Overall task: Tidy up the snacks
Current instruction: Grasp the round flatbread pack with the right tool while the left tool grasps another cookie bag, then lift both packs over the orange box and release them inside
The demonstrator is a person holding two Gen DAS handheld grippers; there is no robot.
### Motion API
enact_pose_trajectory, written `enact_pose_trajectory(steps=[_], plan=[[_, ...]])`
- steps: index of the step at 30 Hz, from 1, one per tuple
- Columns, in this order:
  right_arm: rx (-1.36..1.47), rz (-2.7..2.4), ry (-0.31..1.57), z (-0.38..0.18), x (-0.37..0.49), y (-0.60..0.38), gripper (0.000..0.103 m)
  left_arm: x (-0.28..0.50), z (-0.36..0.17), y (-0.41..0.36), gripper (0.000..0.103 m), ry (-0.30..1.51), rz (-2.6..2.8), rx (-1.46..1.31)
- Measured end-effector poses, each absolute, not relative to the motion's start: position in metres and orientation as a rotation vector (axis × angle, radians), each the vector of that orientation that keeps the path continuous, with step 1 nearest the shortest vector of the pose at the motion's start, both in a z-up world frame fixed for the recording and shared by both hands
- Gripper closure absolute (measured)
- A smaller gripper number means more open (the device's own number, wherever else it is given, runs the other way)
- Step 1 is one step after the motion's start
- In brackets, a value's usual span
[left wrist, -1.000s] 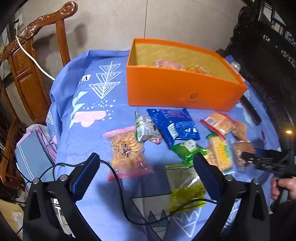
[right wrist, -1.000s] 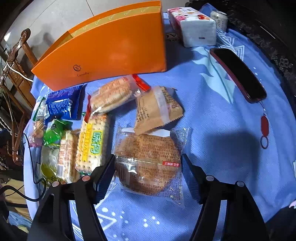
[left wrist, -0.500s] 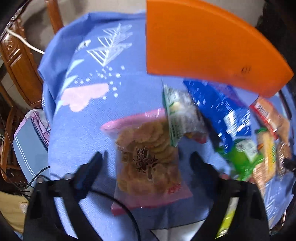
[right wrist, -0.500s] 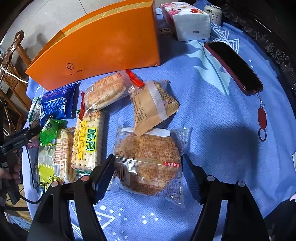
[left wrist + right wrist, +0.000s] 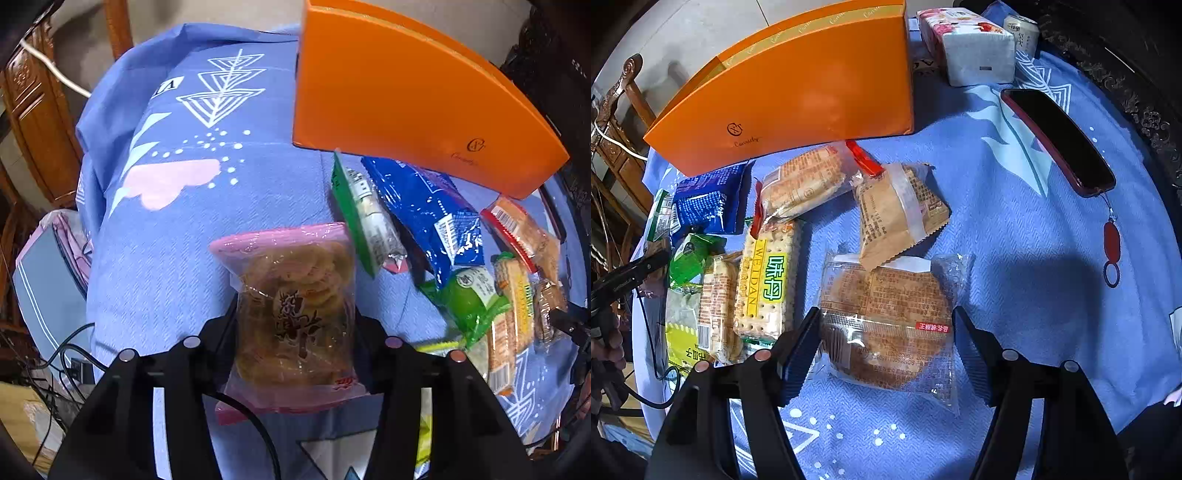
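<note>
Now left hand-held gripper [image 5: 293, 325] (just closing) pinches the pink cracker bag [image 5: 291, 314]; right hand-held gripper [image 5: 886, 343] gapes.

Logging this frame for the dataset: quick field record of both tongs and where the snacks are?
left tongs: just closing, pinching the pink-edged cracker bag
right tongs: open, straddling the round cake pack, not pressing
orange box: upright behind the snacks
loose snacks: blue bag, WEIDAN crackers, on the blue cloth

A blue patterned tablecloth [image 5: 1015, 229] bears an orange box [image 5: 798, 92], snack packets [image 5: 768, 284] and a phone [image 5: 1060, 142].
</note>
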State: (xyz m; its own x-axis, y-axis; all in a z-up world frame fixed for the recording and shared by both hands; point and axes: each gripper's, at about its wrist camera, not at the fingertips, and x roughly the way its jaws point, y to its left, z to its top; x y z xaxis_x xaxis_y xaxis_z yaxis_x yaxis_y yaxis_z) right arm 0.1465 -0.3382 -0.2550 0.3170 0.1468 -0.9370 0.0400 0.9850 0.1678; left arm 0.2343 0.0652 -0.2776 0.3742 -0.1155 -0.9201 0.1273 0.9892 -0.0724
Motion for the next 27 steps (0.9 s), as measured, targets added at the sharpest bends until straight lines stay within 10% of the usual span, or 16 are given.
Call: enact_pose_trajectory(steps=[27], plan=[[0.171,0.116,1.082,-0.192,0.119,-0.341,0.032,0.169,-0.169,0.056,0.054,0.935,-0.306,-0.100]])
